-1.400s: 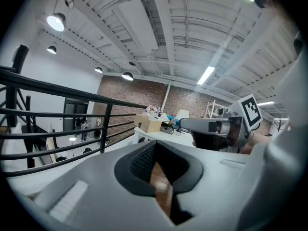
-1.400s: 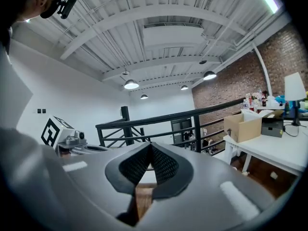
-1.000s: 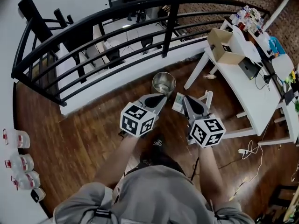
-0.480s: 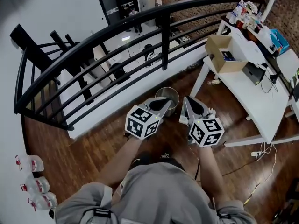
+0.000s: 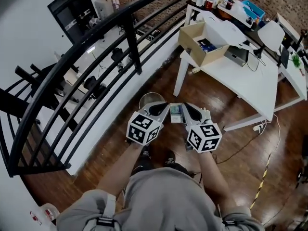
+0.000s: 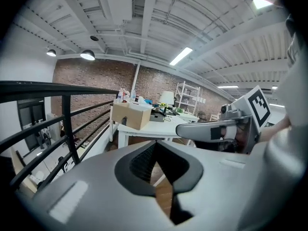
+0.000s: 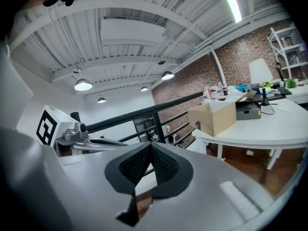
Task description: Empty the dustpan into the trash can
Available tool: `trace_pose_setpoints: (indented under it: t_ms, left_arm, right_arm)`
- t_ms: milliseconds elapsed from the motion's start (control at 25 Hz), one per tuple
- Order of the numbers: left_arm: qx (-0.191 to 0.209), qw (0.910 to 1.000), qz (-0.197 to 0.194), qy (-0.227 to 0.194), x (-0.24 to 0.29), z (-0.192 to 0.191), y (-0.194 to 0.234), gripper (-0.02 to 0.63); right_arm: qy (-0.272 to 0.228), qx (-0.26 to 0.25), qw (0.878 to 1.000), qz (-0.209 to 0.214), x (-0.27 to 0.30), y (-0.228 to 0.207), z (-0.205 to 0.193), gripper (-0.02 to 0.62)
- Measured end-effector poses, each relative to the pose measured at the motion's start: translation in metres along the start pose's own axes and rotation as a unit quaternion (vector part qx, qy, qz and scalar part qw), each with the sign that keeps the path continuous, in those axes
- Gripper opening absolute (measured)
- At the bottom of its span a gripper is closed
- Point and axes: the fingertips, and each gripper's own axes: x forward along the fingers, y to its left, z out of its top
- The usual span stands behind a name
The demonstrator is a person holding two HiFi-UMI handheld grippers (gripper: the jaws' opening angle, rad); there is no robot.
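Observation:
A round metal trash can stands on the wood floor by the railing, just beyond my left gripper. My right gripper is held beside it, the two side by side in front of the person's body. A small pale flat thing lies on the floor between their tips; I cannot tell whether it is the dustpan. In the left gripper view the left gripper has its jaws closed with nothing in them. The right gripper looks the same in its own view. Both point out over the room.
A black curved railing runs along the far left. A white table with an open cardboard box and clutter stands at the right. Cables lie on the floor under it.
The person has turned and stepped, so the table now sits closer and higher in view. Both grippers moved along together, still side by side and shut. The trash can now shows left of their tips.

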Motion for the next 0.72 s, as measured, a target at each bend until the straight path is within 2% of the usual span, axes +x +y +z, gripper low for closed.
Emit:
trace_pose_setpoints:
  t_ms: [160, 320, 520, 720]
  left_arm:
    - [-0.003, 0.9983, -0.053, 0.023, 0.024, -0.013, 0.005, 0.006]
    - [-0.002, 0.993, -0.104, 0.056, 0.046, -0.032, 0.0, 0.006]
    - [0.008, 0.9837, -0.156, 0.089, 0.068, -0.056, -0.01, 0.006]
    - [0.009, 0.9744, -0.193, 0.115, 0.079, -0.073, -0.02, 0.006]
  right_arm:
    - [0.019, 0.031, 0.997, -0.072, 0.003, -0.022, -0.027, 0.0]
    - [0.039, 0.074, 0.986, -0.144, 0.001, -0.048, -0.065, 0.0]
    - [0.05, 0.124, 0.962, -0.239, -0.008, -0.088, -0.115, 0.026]
    - [0.068, 0.169, 0.93, -0.319, -0.016, -0.119, -0.158, 0.136]
